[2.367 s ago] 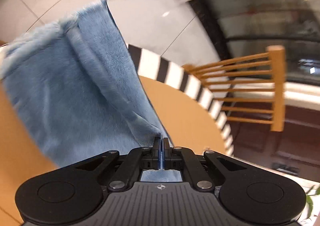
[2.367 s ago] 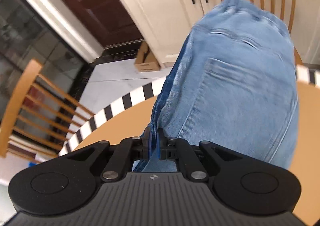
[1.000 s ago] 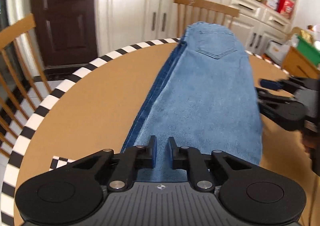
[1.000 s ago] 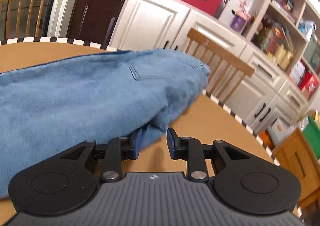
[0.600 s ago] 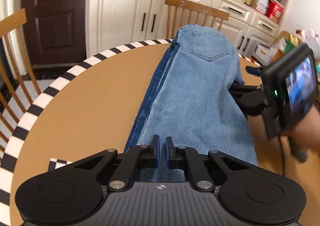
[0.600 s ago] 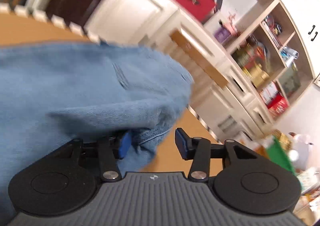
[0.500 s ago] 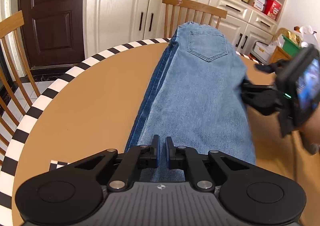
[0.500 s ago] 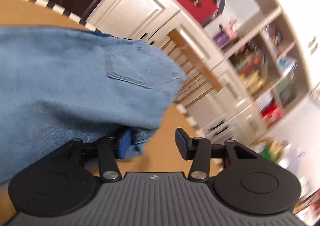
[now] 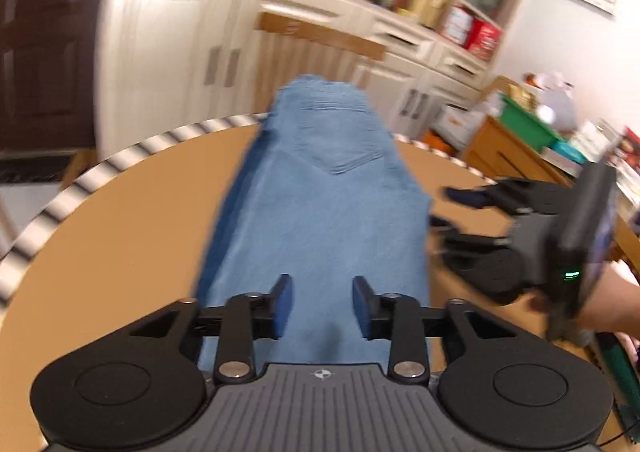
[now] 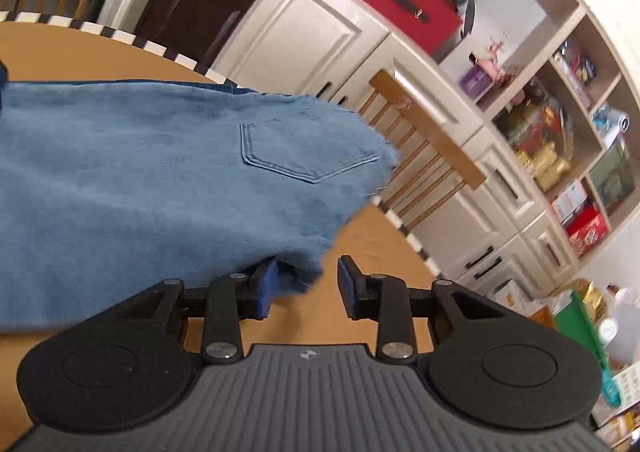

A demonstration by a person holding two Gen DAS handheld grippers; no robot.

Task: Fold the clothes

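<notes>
Round wooden table [image 9: 120, 220] with a striped rim is being used as the folding surface. Folded jeans [image 9: 328, 212] are being left flat just ahead of the left gripper [image 9: 322, 306], jaws spread, nothing pinched. Same with the right gripper [image 10: 306, 286]: spread, denim edge beside its left pad. Probably released so the fold settles. Farther back, shelves [image 10: 560, 124] are being crammed with boxes.

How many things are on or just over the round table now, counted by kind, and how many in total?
Jeans: 1, lying folded lengthwise on the table.
Hand-held grippers: 2, the left hand-held gripper and the right hand-held gripper, both open, neither closed on the jeans.
Total: 3.
</notes>
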